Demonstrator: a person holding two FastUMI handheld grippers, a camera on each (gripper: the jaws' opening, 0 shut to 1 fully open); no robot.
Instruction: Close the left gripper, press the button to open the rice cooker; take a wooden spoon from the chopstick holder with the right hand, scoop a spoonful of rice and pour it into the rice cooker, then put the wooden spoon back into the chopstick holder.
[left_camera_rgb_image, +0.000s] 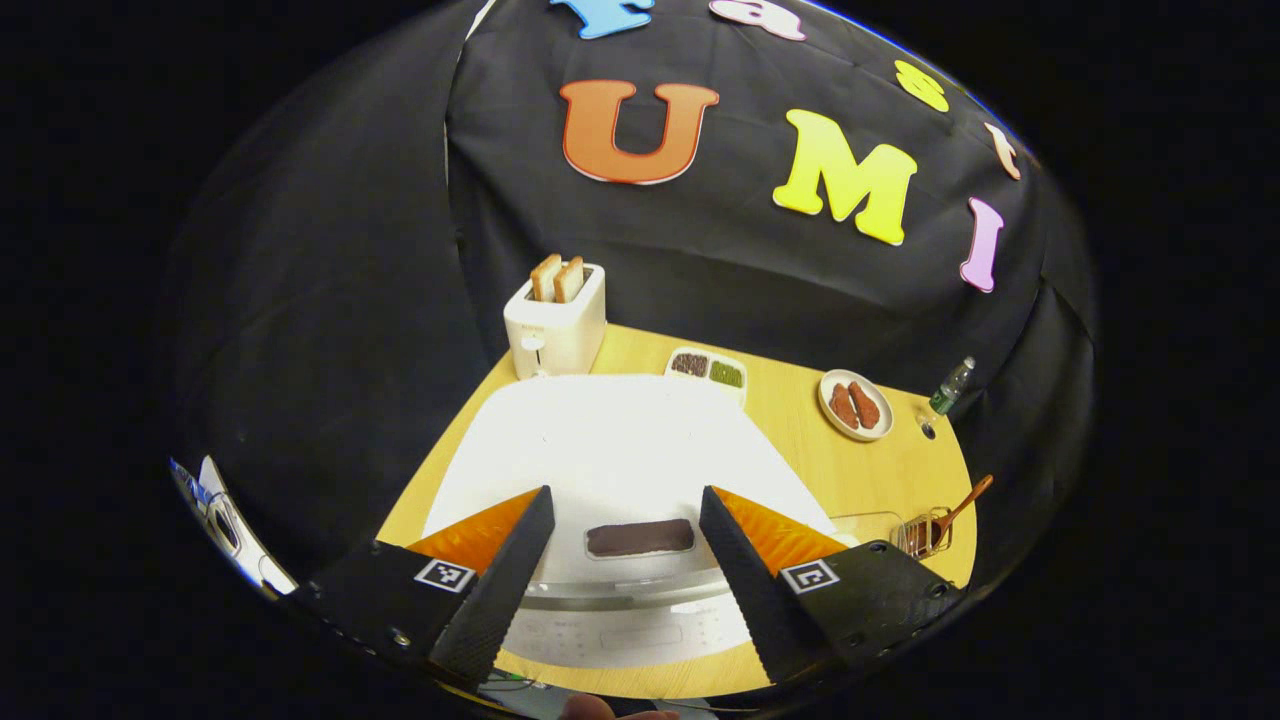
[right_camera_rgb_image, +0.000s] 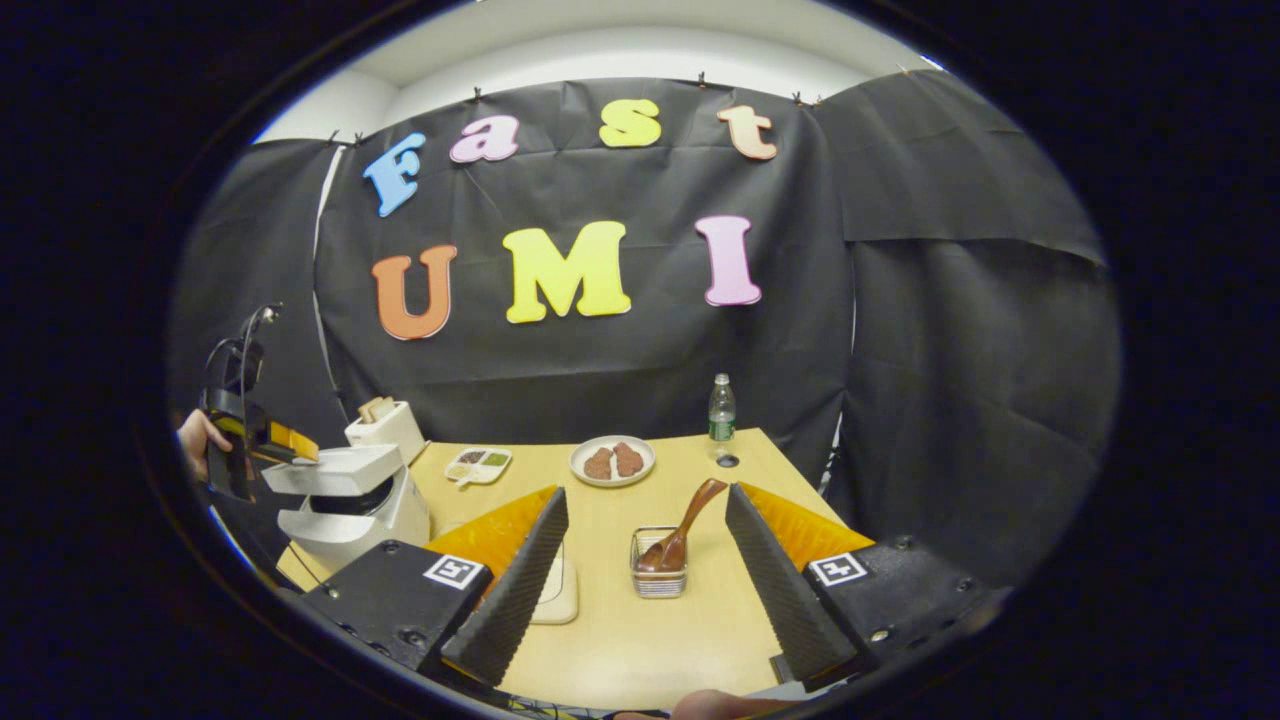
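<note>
Hovering over the smooth white rice cooker (left_camera_rgb_image: 620, 450), our left tool (left_camera_rgb_image: 625, 545) gapes wide — right tool (right_camera_rgb_image: 645, 555) too, framing the curved wooden spoon (right_camera_rgb_image: 685, 525) upright in its wire chopstick holder (right_camera_rgb_image: 658, 575) on the tabletop (right_camera_rgb_image: 650, 640).

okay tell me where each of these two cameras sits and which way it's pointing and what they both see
Left gripper view: rides the left gripper, just above the rice cooker, looking down over its lid toward the toaster; jaws apart.
Right gripper view: rides the right gripper, low over the table, facing the wooden spoon in its holder; jaws apart; a hand holds the left gripper at left.
Shared: cooker, toaster, spoon, plate, bottle.
</note>
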